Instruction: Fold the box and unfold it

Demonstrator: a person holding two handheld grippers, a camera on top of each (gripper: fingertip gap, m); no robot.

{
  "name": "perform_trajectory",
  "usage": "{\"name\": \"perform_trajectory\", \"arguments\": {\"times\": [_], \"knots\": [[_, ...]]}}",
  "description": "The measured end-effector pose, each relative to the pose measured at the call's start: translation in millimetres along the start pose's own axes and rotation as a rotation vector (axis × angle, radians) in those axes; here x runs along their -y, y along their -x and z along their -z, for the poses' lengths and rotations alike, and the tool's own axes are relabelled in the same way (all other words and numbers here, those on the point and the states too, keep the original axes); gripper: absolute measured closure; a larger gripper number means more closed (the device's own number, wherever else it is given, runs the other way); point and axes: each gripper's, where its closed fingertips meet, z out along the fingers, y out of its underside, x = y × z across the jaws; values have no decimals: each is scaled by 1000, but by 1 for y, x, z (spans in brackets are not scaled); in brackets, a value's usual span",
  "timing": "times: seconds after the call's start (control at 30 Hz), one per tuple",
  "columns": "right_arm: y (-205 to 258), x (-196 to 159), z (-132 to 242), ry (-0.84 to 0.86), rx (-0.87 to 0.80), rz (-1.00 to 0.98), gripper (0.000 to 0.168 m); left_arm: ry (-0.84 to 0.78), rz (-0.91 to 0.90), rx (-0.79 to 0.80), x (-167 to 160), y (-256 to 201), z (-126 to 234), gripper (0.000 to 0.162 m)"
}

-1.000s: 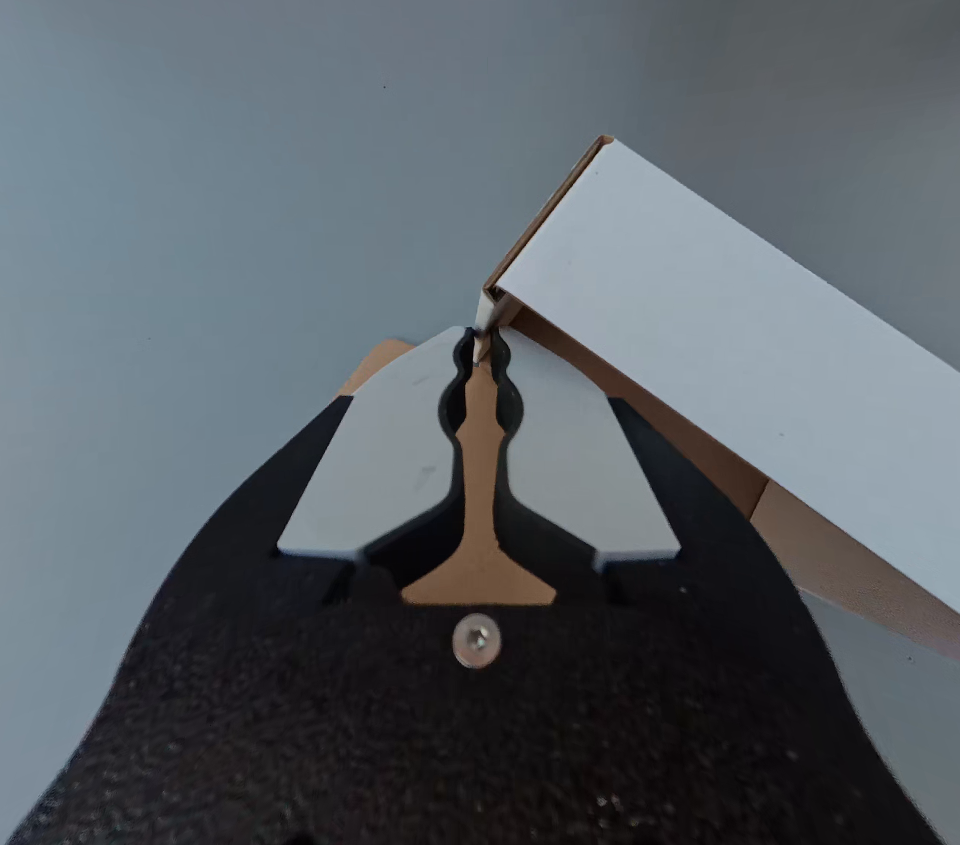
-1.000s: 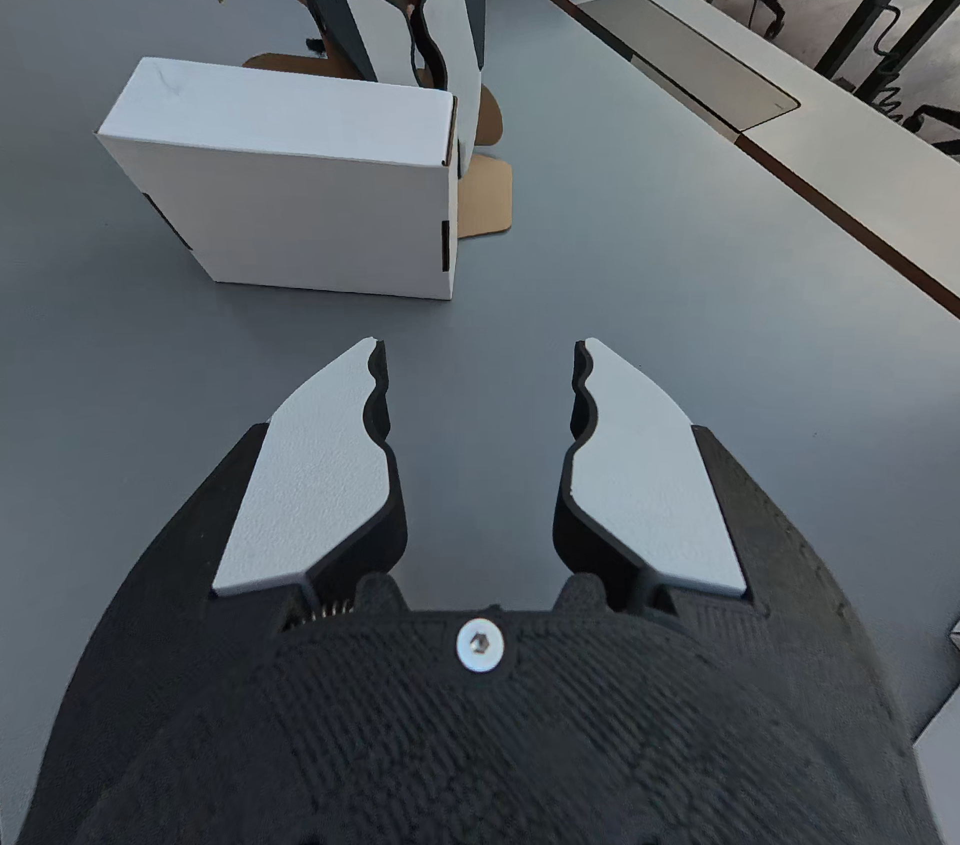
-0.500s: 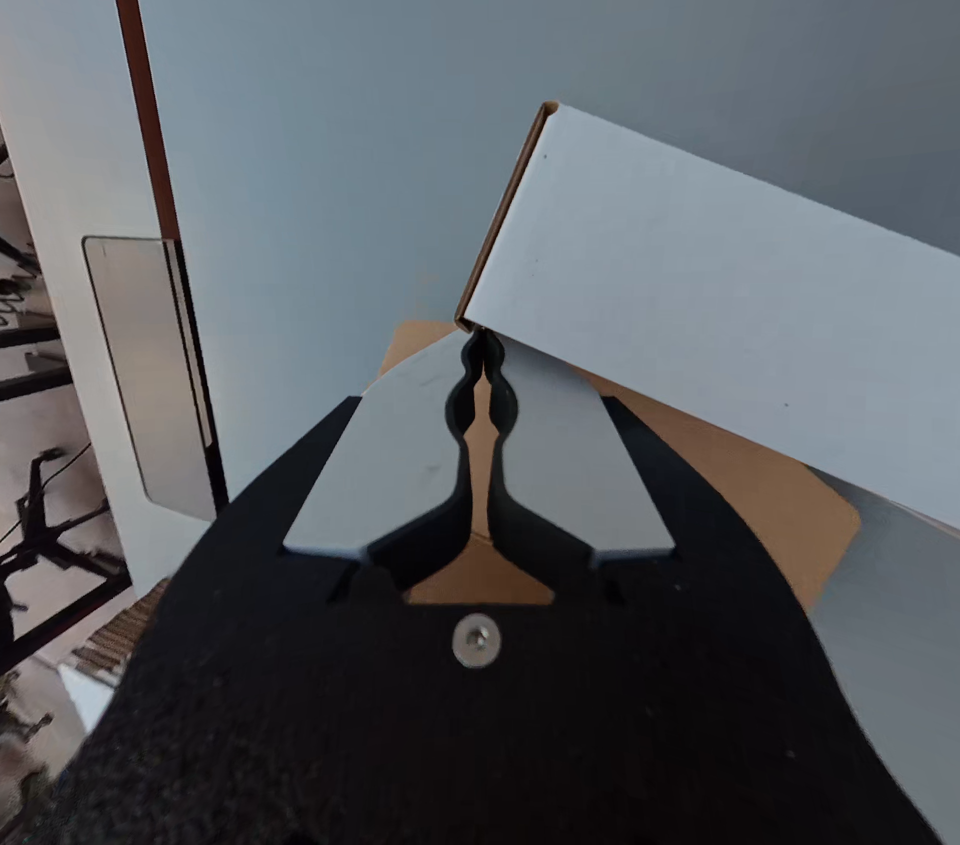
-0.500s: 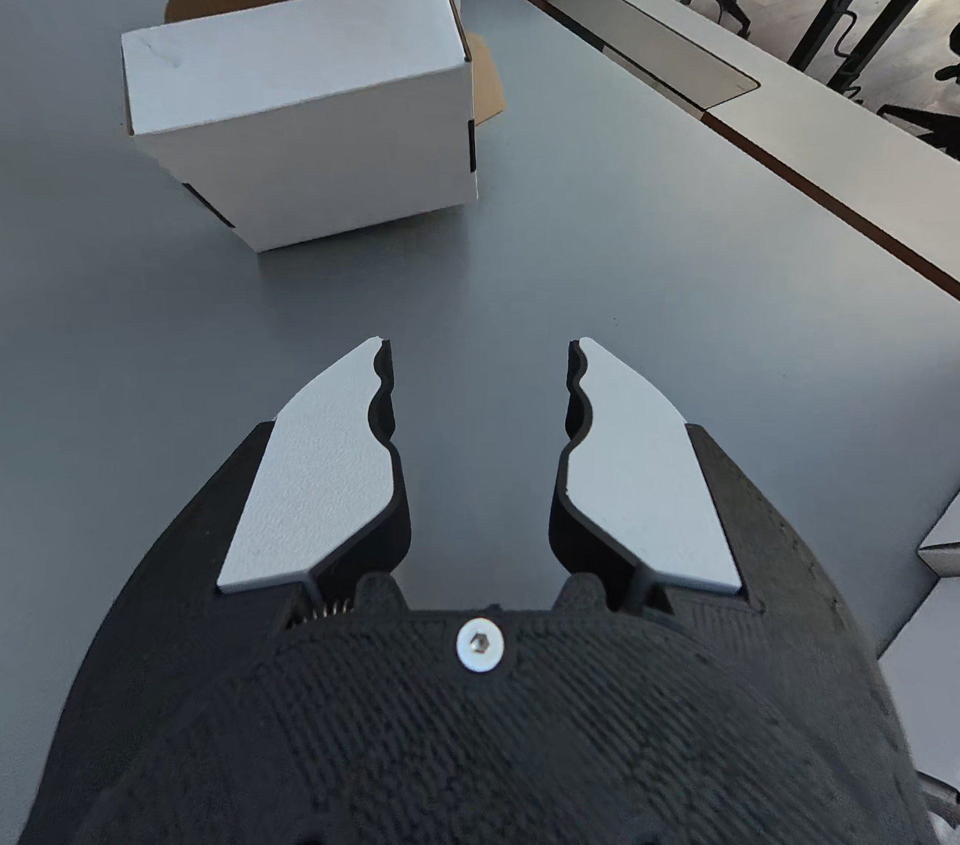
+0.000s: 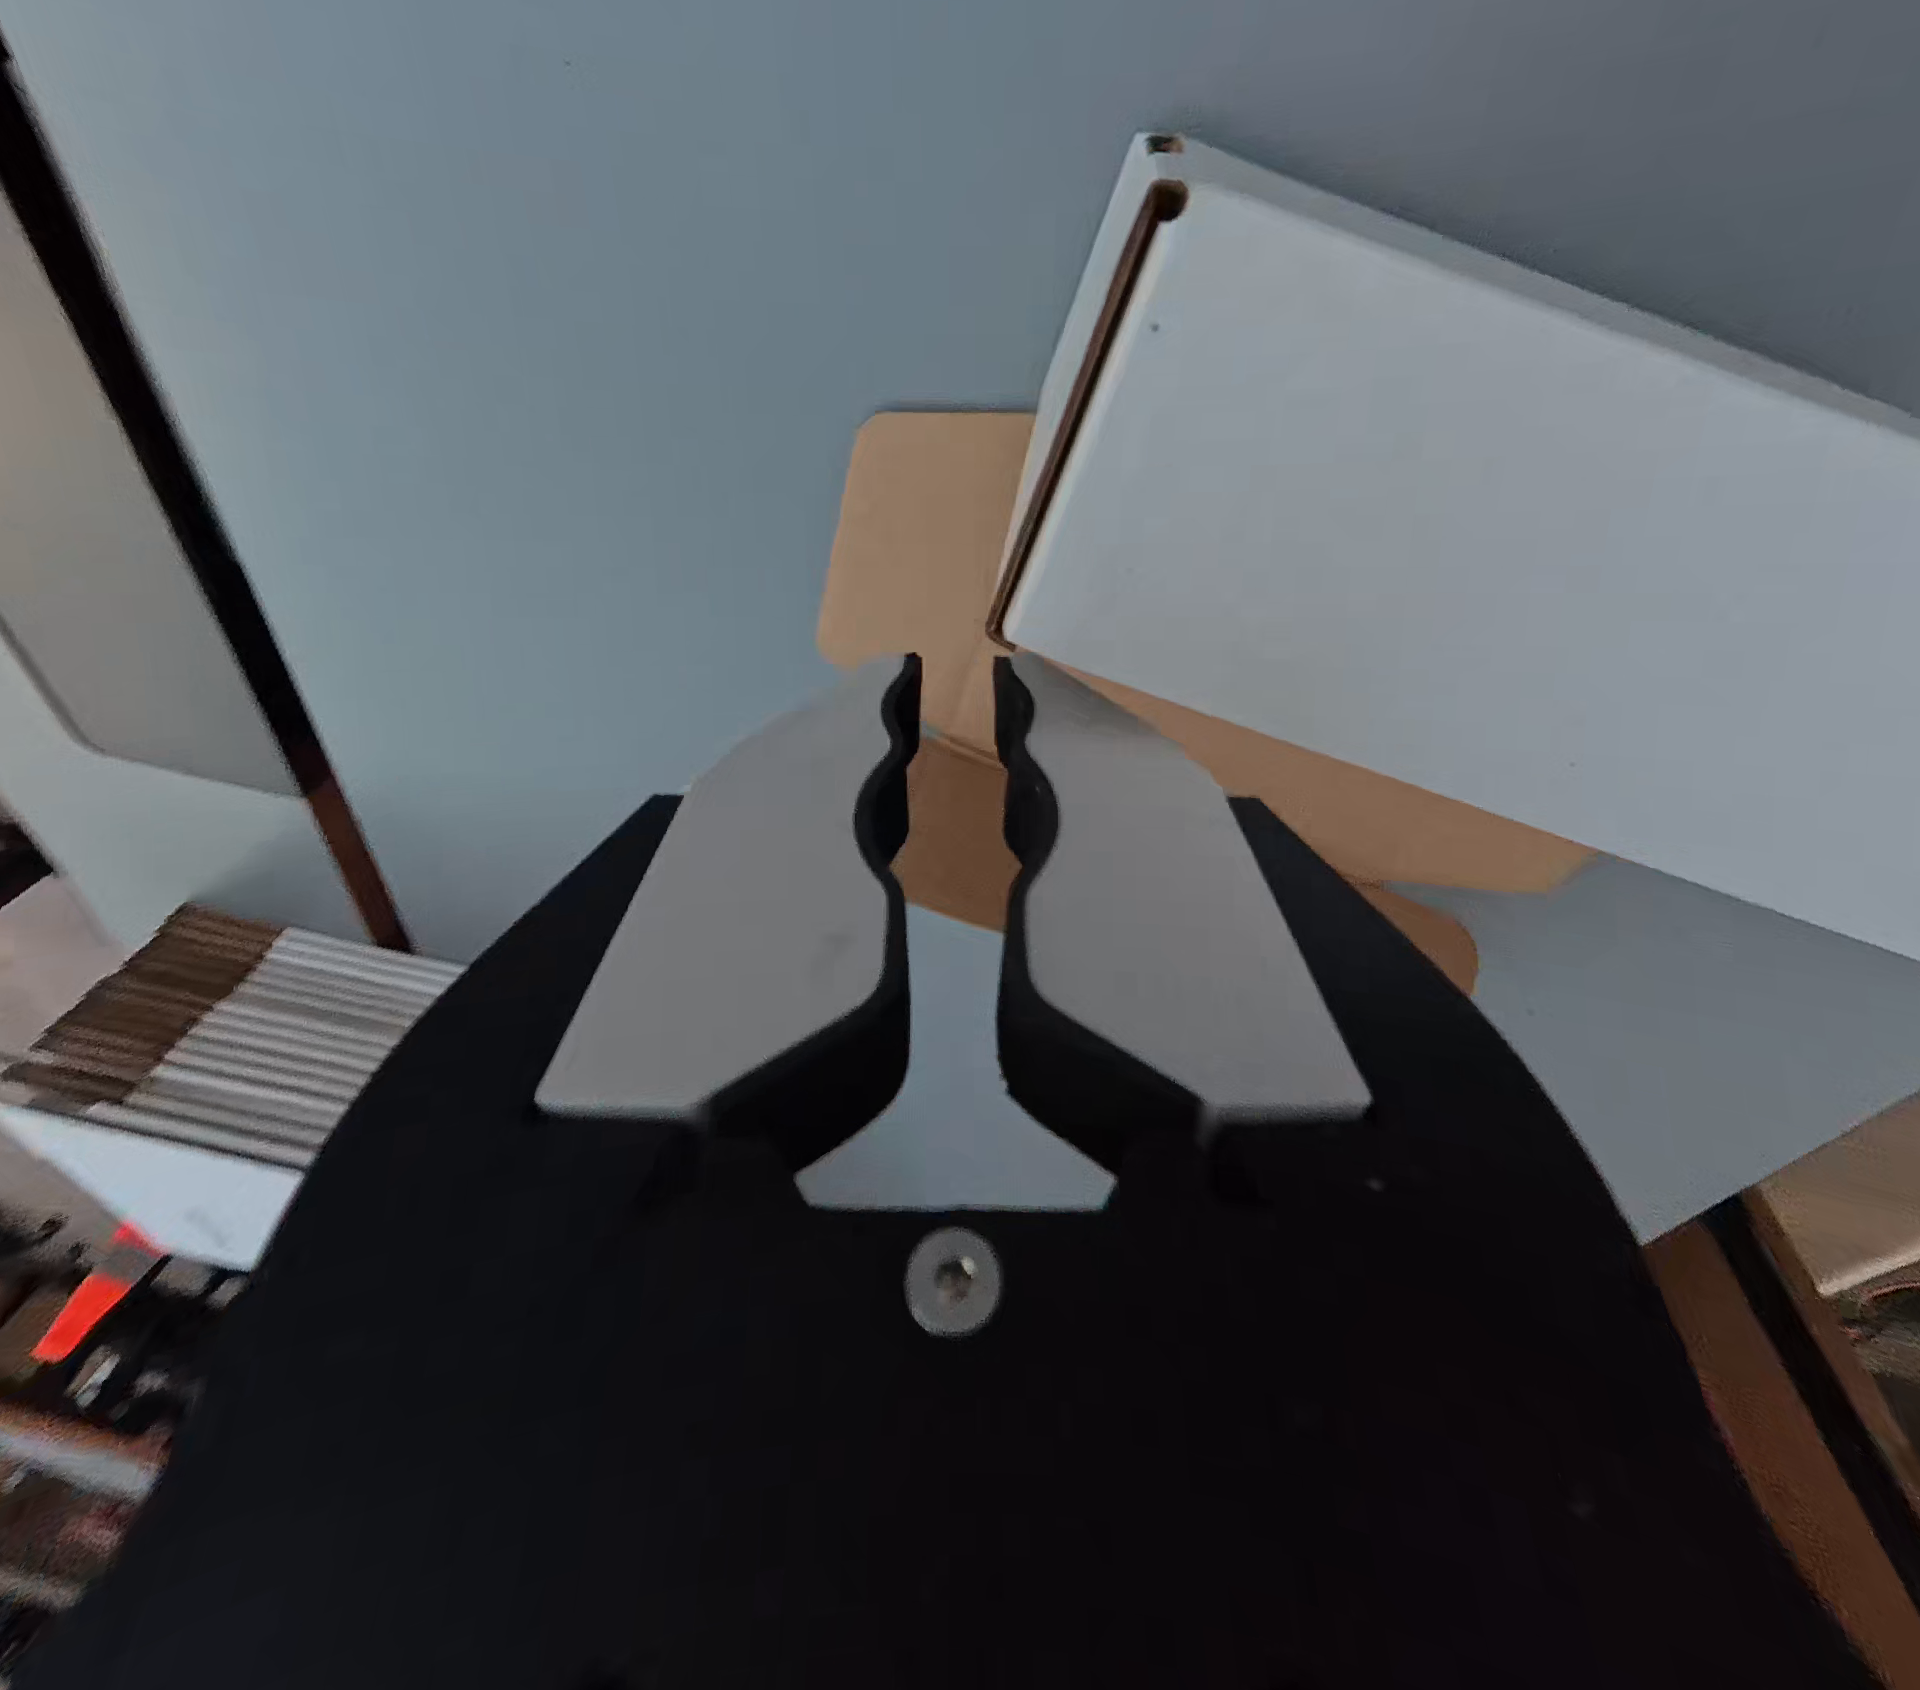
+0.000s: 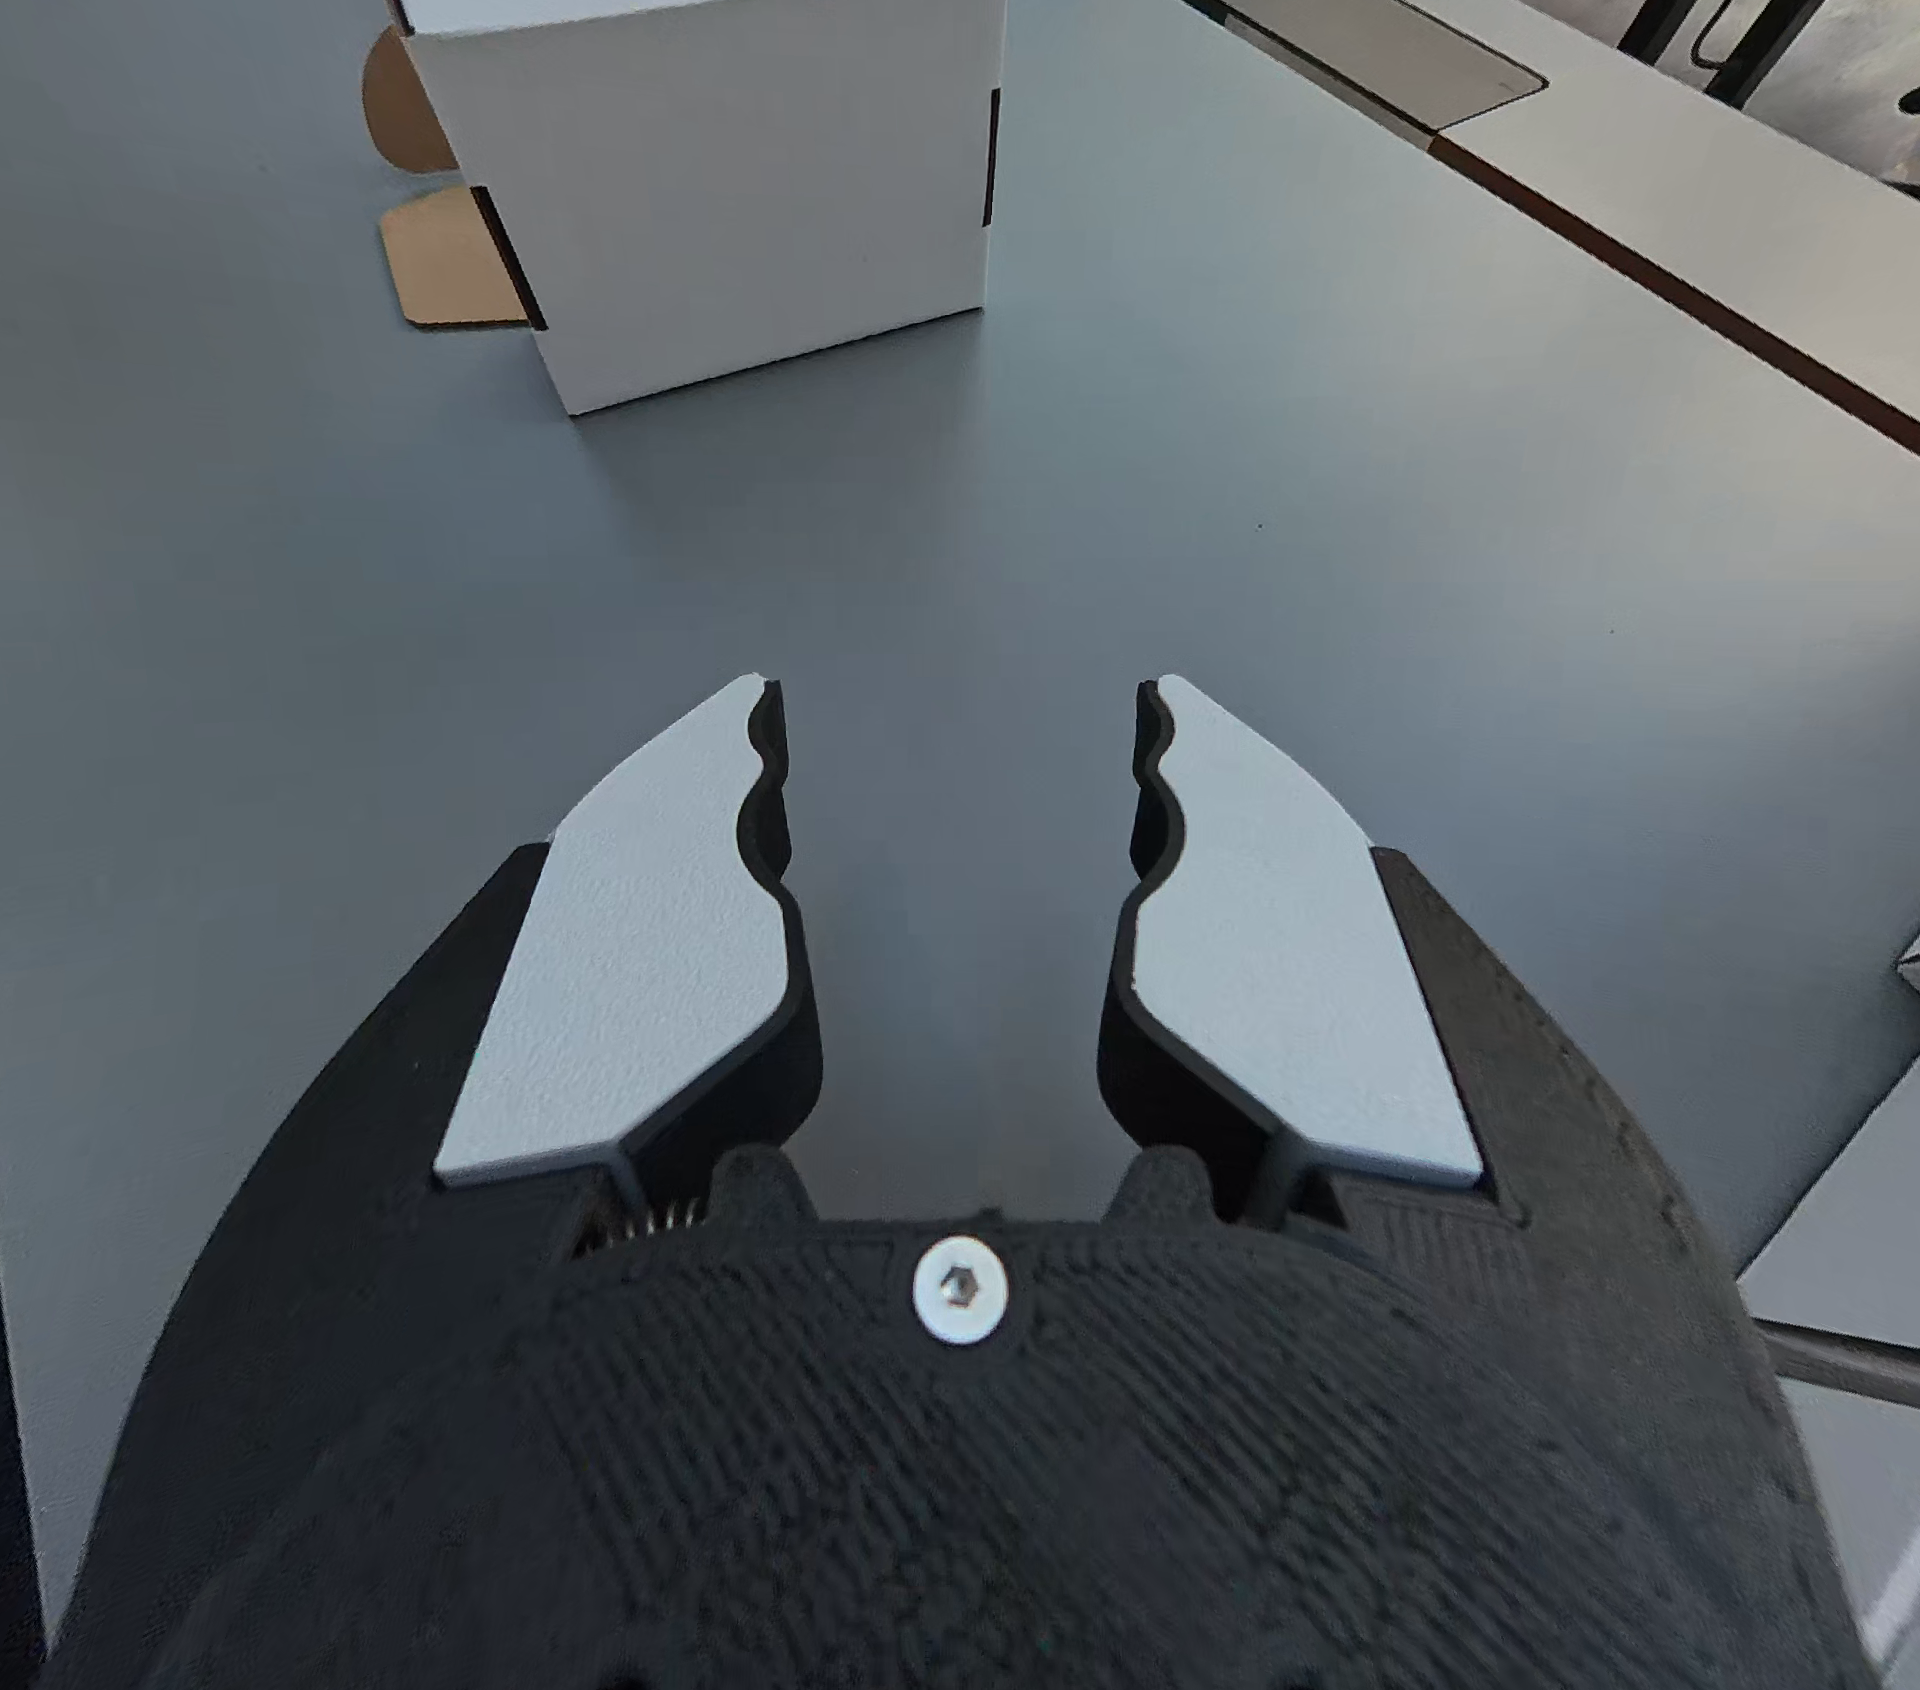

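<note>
My left claw (image 5: 957,661) narrowly parted, empty, hovering just beside box (image 6: 717,154) corner over brown flap (image 5: 914,539); right claw (image 6: 961,686) wide, empty, well apart from box; box stands assembled on desk (image 6: 1143,497), flaps splayed at one end; risk as I judge: light cardboard slides or tips if one claw tugs flap unbraced.

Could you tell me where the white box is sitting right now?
The white box stands on the grey table, ahead and left in the right wrist view, its brown flaps splayed leftward, touching neither tool.
</note>
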Motion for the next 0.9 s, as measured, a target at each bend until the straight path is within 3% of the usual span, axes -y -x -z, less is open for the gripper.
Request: {"name": "perform_trajectory", "arguments": {"times": [0.13, 0.3, 0.4, 0.5, 0.67, 0.8, 0.9], "knots": [[0, -6, 9, -13, 17, -7, 103, -273, 12, -133, 18, -20, -21, 129], [-3, -8, 5, -43, 31, -48, 103, -655, 30, -100, 61, -26, -26, 112], [0, -9, 2, -24, 38, -33, 103, -836, 26, -84, 84, -31, -22, 141], [0, -11, 1, -15, 27, -11, 103, -917, 44, -198, 95, -44, -18, 149], [-3, -13, 2, -18, 14, -34, 104, -704, 102, -99, 77, -26, -14, 157], [-7, -11, 6, -26, -2, -37, 104, -268, 84, 18, 35, -11, 5, 157], [-9, -3, 8, -50, -20, -46, 105, 53, 37, 2, 7, -12, 23, 157]]}}
